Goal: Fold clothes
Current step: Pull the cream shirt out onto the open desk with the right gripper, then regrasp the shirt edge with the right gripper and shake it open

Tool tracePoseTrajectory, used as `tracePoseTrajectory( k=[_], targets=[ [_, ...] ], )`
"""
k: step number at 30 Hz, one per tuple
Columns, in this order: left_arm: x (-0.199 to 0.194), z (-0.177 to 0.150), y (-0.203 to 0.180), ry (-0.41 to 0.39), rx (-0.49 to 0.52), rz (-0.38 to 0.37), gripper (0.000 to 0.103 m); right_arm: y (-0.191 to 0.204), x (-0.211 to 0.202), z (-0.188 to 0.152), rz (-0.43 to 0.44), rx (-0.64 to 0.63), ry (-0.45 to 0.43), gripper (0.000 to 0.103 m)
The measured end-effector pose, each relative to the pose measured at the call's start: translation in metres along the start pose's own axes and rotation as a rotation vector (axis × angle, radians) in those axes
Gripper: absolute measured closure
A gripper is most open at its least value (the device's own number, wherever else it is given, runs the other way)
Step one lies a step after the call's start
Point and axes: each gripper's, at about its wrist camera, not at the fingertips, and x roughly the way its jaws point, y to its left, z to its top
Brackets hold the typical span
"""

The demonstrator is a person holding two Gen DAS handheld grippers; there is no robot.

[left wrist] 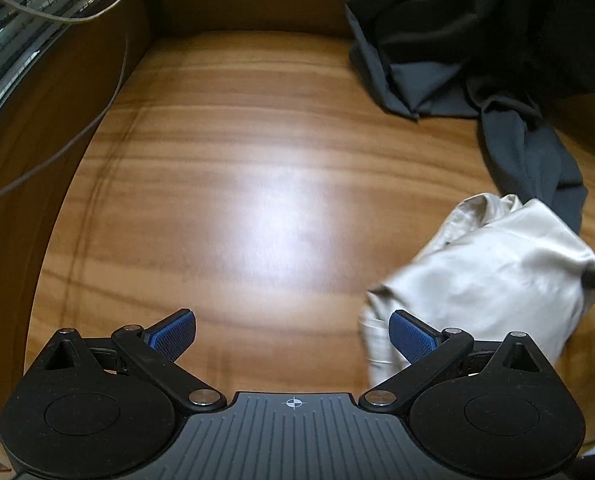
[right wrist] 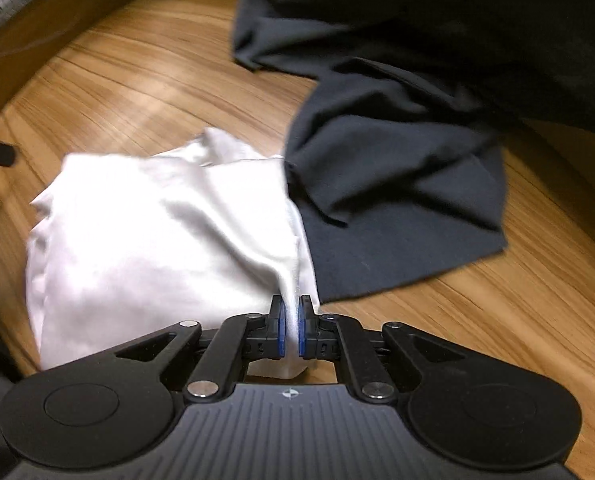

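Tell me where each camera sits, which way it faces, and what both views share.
Left wrist: on the left gripper, looking steeply down at the wooden table; its open fingers show.
Right wrist: on the right gripper, looking down at the white garment; its fingers pinch a fold of it.
Shared: the table, white garment and dark garment.

Both views are taken from behind the fingers, angled steeply down at the wooden tabletop [left wrist: 233, 168]. The left wrist view is set further from the white garment [left wrist: 493, 264]; the right sits close over it. The dark garment [right wrist: 397, 152] is shared.
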Motion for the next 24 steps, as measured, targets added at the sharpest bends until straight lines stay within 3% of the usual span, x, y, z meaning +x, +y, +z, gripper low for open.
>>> tracePoseTrajectory(
  k=[2, 4, 9, 14, 18, 24],
  targets=[
    [-0.002, -0.009, 0.001, 0.003, -0.004, 0.003, 0.000, 0.000, -0.009, -0.005, -0.028, 0.010, -0.015, 0.078],
    [-0.004, -0.015, 0.002, 0.004, -0.006, 0.008, 0.000, 0.001, -0.018, -0.009, -0.052, 0.021, -0.030, 0.075],
    [-0.011, -0.028, 0.007, 0.004, -0.009, 0.023, 0.000, 0.035, -0.030, -0.006, -0.004, 0.013, -0.063, 0.062],
    [-0.022, -0.042, 0.011, 0.005, -0.012, 0.036, 0.000, 0.089, -0.028, 0.004, 0.071, -0.029, -0.076, 0.061],
    [-0.030, -0.047, 0.014, -0.002, -0.019, 0.037, 0.000, 0.131, -0.012, 0.017, 0.129, -0.053, -0.082, 0.053],
    [-0.040, -0.051, 0.015, -0.013, -0.026, 0.047, 0.000, 0.171, 0.010, 0.034, 0.143, -0.105, -0.079, 0.053]
  ],
)
